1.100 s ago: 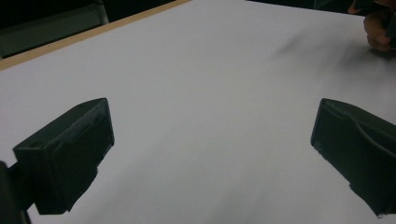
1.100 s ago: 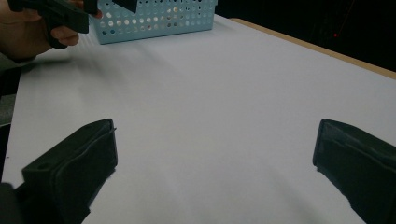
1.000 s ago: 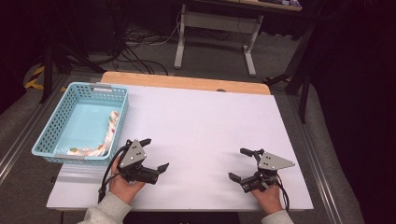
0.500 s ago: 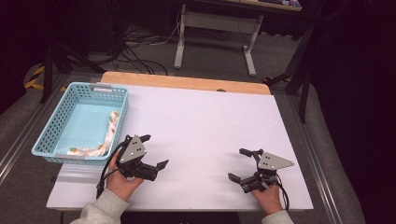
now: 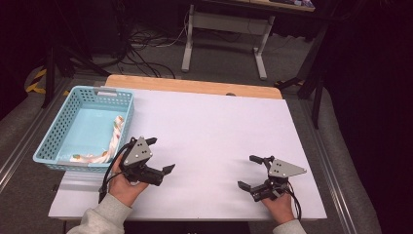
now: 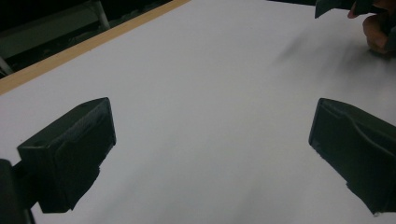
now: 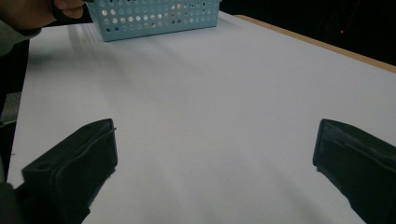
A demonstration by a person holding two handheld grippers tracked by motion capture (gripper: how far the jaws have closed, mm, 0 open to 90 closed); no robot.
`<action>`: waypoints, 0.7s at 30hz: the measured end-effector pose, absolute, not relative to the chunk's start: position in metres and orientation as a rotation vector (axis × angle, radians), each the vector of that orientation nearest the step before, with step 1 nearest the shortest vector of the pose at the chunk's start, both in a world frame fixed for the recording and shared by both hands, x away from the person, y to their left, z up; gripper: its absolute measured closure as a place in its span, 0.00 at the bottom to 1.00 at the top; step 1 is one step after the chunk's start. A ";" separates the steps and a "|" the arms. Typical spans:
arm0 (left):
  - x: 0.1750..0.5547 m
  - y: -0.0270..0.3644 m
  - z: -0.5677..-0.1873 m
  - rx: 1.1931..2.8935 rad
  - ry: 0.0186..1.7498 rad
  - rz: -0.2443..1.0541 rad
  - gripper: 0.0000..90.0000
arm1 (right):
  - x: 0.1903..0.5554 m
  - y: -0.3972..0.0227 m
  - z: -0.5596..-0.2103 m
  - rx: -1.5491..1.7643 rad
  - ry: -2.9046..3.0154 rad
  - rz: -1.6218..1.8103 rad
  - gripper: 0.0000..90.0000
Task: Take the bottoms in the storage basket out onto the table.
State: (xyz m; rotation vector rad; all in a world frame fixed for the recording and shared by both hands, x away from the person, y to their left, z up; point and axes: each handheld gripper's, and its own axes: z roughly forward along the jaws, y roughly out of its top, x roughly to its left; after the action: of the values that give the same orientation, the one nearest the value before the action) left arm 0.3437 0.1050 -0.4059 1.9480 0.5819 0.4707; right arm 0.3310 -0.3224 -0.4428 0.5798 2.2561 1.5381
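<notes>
The person holds both grippers low over the white counter (image 5: 214, 131), near its front edge. The left gripper (image 5: 158, 155) sits just beside the near right corner of the light blue perforated basket (image 5: 53, 157), its jaws spread wide with nothing between them; in the left gripper view (image 6: 210, 154) they frame bare white surface. The right gripper (image 5: 249, 171) is well apart from it, toward the counter's right side, jaws likewise spread and empty, as the right gripper view (image 7: 212, 163) shows. The two point roughly toward each other. Inside the basket, along its right wall and near corner, lies a pale patterned cloth strip (image 5: 113, 139), bent at the corner. A bare wooden edge (image 5: 195, 87) runs along the counter's far side.
</notes>
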 end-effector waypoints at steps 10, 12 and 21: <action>0.347 0.106 -0.396 1.974 0.570 0.461 0.02 | 0.331 -0.322 -0.443 0.581 2.258 1.536 0.01; 0.348 0.107 -0.394 1.976 0.567 0.458 0.03 | 0.331 -0.322 -0.443 0.581 2.257 1.536 0.01; 0.352 0.111 -0.386 1.997 0.566 0.446 0.03 | 0.331 -0.322 -0.443 0.580 2.258 1.535 0.01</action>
State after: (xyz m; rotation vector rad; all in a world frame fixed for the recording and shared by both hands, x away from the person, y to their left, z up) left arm 0.3523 0.1115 -0.3864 1.9973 0.5661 0.4463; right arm 0.3310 -0.3223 -0.4430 0.5801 2.2585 1.5346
